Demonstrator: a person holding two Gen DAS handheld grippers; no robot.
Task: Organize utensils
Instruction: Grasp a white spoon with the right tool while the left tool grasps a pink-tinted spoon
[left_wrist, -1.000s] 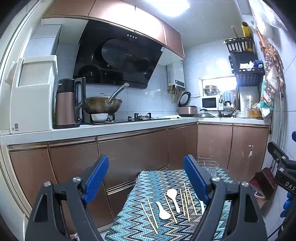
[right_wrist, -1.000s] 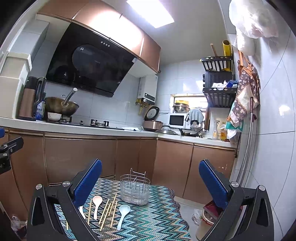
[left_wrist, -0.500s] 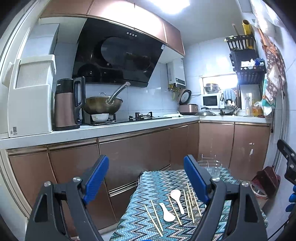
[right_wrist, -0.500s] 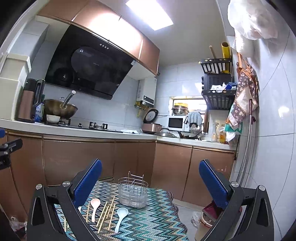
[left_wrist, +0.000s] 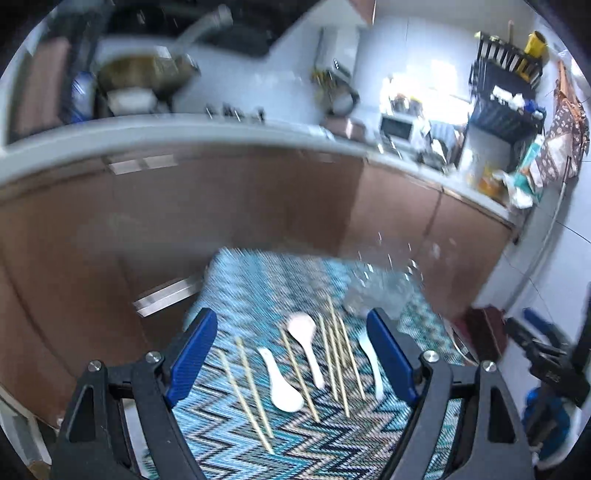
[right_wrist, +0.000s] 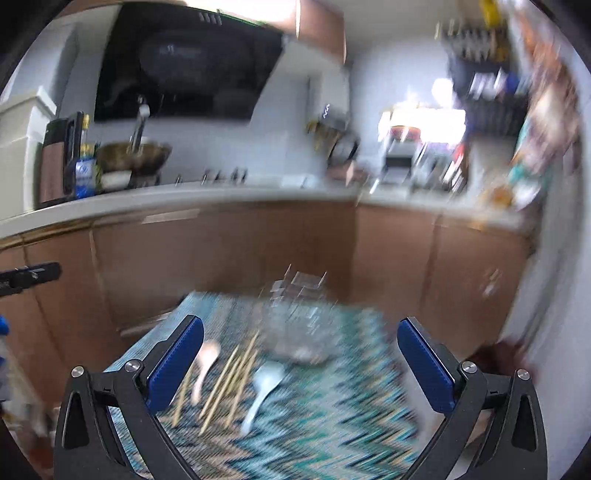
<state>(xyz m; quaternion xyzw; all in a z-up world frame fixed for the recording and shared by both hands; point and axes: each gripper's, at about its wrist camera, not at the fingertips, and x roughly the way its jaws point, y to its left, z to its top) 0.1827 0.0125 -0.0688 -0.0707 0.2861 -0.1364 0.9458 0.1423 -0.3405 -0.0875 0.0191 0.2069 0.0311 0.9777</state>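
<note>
Chopsticks (left_wrist: 293, 373) and three white spoons are lying loose on the zigzag-patterned cloth (left_wrist: 258, 288), all with their long axes running roughly away from the camera. In the left wrist view the near-left spoon (left_wrist: 280, 384) is pointing its bowl toward the camera, the middle spoon (left_wrist: 306, 339) is pointing its bowl away, and the third spoon (left_wrist: 371, 365) is lying partly behind the left gripper's right finger. A clear holder (left_wrist: 384, 295), blurred, is standing at the far right of the cloth, beyond the utensils. The left gripper (left_wrist: 291, 354) is hovering over the cloth, tilted down at the utensils, its jaws wide apart and holding nothing. The right gripper (right_wrist: 299, 363) is hanging above the same cloth, aimed toward the holder, jaws likewise spread and empty.
</note>
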